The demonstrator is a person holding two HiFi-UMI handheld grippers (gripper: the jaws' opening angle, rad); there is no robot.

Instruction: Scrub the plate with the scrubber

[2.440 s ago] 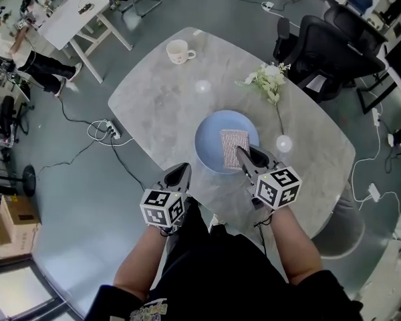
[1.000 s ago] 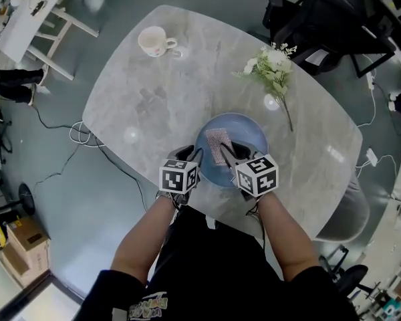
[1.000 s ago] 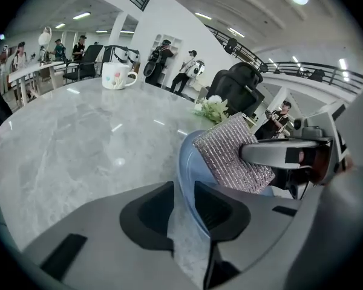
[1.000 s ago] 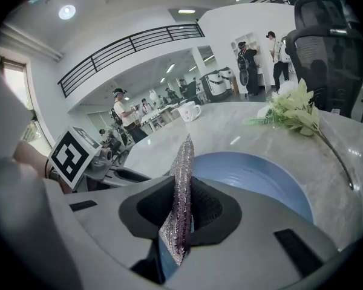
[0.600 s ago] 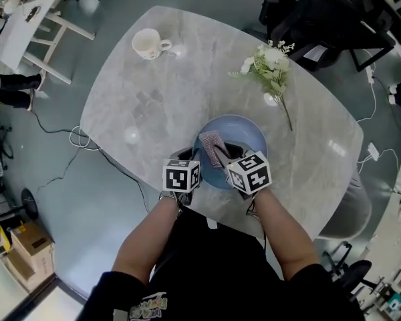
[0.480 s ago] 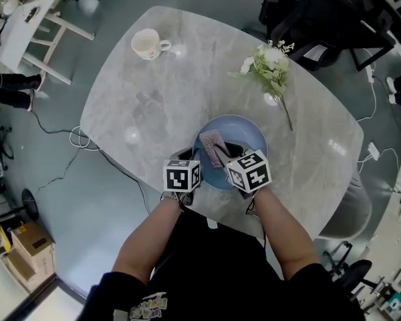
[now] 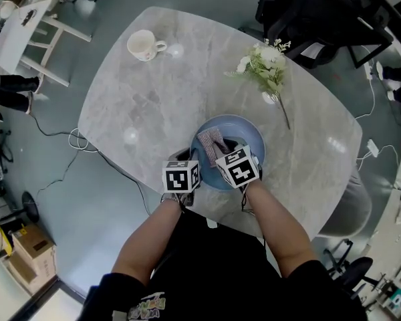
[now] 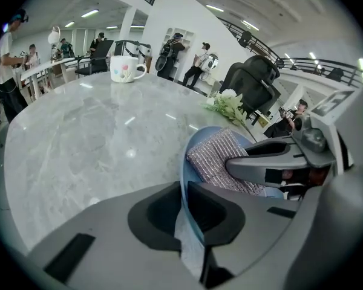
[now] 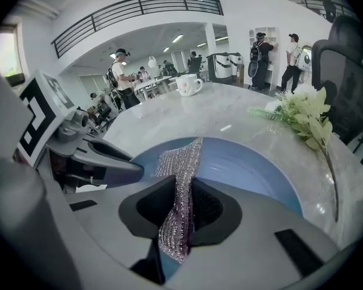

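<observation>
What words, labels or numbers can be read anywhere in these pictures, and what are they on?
No text here can be read.
Print on the person's black shirt: too small and blurred to read.
Left marker cube and right marker cube: black-and-white square patterns, not words.
Mug: small coloured spots, no letters visible.

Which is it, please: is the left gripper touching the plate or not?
Touching: in the left gripper view the left gripper, whose jaws have just been closing, clamps the plate by its rim.
</observation>
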